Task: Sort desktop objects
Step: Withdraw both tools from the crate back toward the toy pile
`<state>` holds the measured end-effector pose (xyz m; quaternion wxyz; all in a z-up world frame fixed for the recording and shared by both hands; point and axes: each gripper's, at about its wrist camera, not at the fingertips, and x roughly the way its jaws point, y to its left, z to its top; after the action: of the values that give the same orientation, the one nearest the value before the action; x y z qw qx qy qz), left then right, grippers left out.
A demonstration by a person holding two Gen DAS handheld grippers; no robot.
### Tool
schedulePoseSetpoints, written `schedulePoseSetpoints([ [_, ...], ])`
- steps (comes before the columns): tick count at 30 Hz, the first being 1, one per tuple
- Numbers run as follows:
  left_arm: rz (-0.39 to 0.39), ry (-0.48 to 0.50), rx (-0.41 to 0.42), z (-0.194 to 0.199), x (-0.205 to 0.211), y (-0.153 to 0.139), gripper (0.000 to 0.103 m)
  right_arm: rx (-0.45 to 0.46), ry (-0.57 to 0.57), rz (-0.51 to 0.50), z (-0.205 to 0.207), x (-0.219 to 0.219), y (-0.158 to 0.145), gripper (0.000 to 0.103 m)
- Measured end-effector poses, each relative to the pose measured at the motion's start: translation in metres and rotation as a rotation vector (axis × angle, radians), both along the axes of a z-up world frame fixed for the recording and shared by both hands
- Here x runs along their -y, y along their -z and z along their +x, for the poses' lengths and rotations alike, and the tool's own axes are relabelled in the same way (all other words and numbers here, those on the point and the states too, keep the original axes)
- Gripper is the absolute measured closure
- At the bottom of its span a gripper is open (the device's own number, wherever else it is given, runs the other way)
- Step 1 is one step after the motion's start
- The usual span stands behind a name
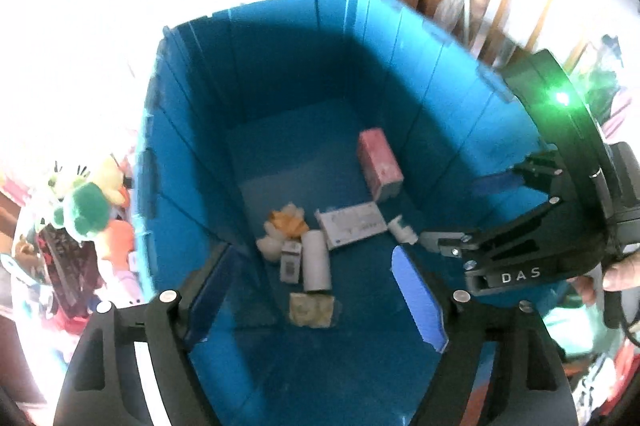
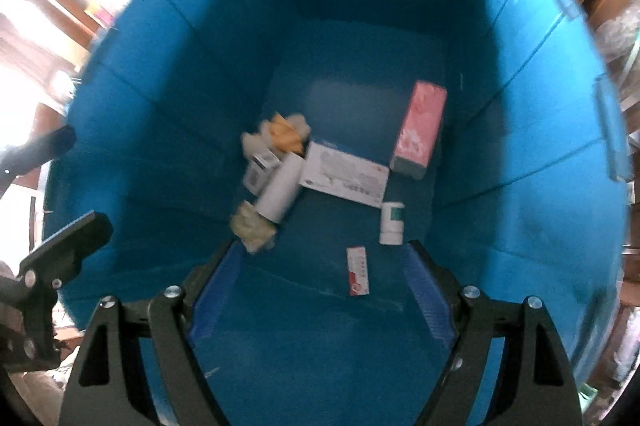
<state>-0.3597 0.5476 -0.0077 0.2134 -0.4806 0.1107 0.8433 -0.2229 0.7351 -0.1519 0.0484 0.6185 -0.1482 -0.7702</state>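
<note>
Both grippers are hanging over a deep blue bin (image 2: 132,74), looking down into it. Left gripper (image 1: 316,290) has its fingers spread wide with nothing between them, and same deal for the right gripper (image 2: 322,290), fingers wide apart and empty. In the left wrist view you can also see the right gripper's black body sitting over the bin's right rim, with a bit of the person's hand (image 1: 618,274) on it.

All the sorted stuff is lying on the bin floor. Using the flat white box (image 2: 346,178) as the reference:
- pink box (image 2: 420,126) lies just to its right and a bit further back, close to the bin wall
- white tube (image 2: 280,190) lies tilted right at its left edge, looks like it's touching
- small white carton (image 2: 260,168) sits just left of the tube
- yellow-and-cream crumpled thing (image 2: 282,134) is behind and left of the white box, too blurry to say what it is
- pale crumpled wad (image 2: 254,228) sits at the tube's near end
- small white bottle (image 2: 392,222) lies just in front of the white box's right corner
- little red-and-white box (image 2: 358,270) is nearer still, by itself

Outside the bin on its left, in the left wrist view, there's a pile of plush toys (image 1: 86,210)
</note>
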Motion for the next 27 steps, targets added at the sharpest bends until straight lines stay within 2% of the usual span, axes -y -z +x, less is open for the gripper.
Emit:
schedulePoseSetpoints([
  [4,0.034,0.015,-0.083,0.026,0.029,-0.021,0.020,-0.073,0.022,-0.007,0.020,0.024,-0.027,0.021],
  [8,0.043,0.023,-0.185,0.056,0.070,-0.036,0.018,-0.146,0.044,-0.014,0.040,0.048,-0.054,0.021],
  [10,0.051,0.017,-0.208,0.070,0.095,-0.040,0.017,-0.174,0.048,-0.010,0.047,0.067,-0.066,0.021],
  [14,0.073,-0.013,-0.222,0.091,0.154,-0.041,0.017,-0.225,0.036,0.010,0.053,0.123,-0.092,0.021],
  [19,0.065,-0.084,-0.247,0.115,0.236,-0.034,0.017,-0.302,0.005,0.039,0.059,0.205,-0.121,0.021],
  [27,0.036,-0.225,-0.236,0.138,0.351,-0.002,0.017,-0.368,-0.044,0.014,0.051,0.325,-0.126,0.021],
])
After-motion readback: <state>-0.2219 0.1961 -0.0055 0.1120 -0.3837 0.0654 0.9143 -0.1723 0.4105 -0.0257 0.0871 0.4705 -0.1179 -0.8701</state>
